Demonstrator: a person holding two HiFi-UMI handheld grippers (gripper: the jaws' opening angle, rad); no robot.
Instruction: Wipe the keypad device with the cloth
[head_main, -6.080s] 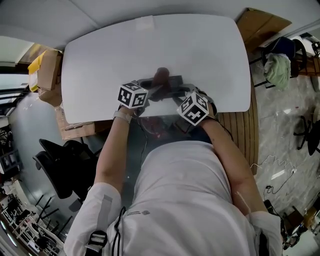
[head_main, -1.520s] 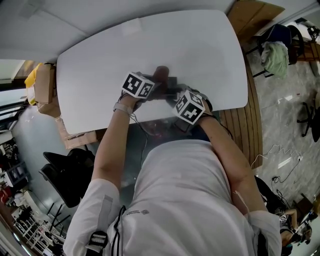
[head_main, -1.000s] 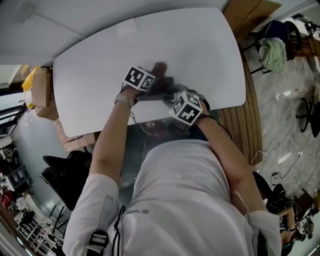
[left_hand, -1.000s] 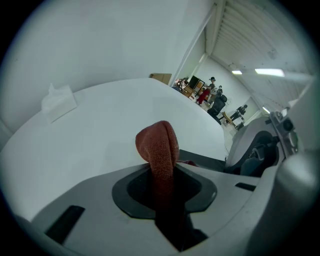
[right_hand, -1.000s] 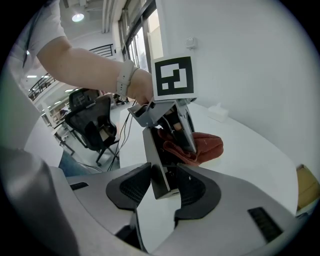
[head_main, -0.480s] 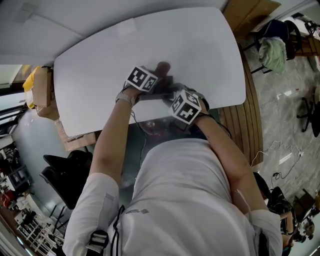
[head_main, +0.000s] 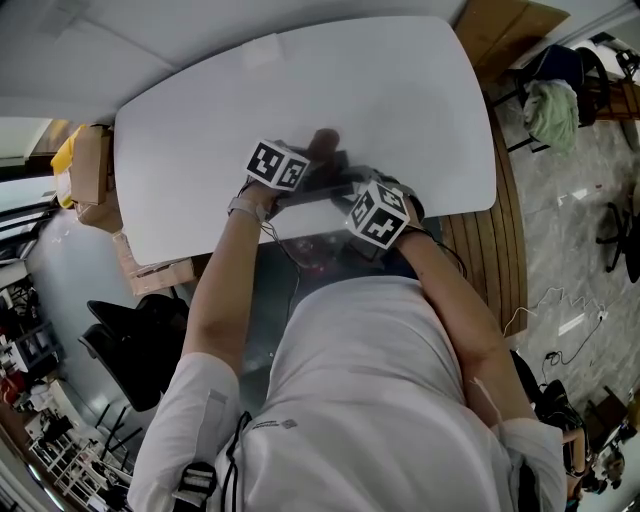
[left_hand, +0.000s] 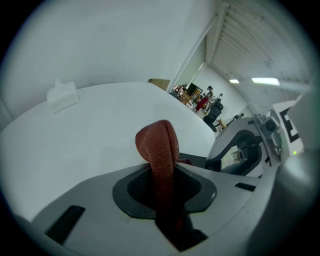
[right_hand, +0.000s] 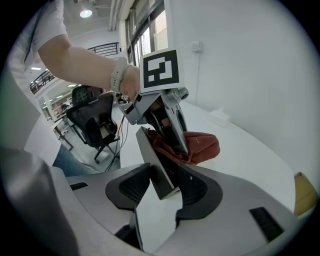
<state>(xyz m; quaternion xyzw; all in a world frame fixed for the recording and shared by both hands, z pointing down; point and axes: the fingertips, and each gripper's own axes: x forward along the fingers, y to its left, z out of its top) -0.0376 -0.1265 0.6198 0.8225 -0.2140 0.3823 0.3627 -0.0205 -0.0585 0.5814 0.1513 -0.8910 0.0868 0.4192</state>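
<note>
right gripper view: right claw (right_hand: 162, 190) clamps tilted keypad device (right_hand: 154, 165) at counter's (right_hand: 245, 150) near edge; left claw (left_hand: 164, 186) pinches red cloth (left_hand: 157, 145) against it. wiping seemingly midway, more passes likely left.

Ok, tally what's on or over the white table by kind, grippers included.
grippers: 2, the left gripper and the right gripper
red cloth: 1
keypad device: 1
tissue pack: 1
total: 5

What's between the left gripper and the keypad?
The red cloth. In the right gripper view, the left gripper has it pinched in its jaws and holds it against the keypad.
</note>
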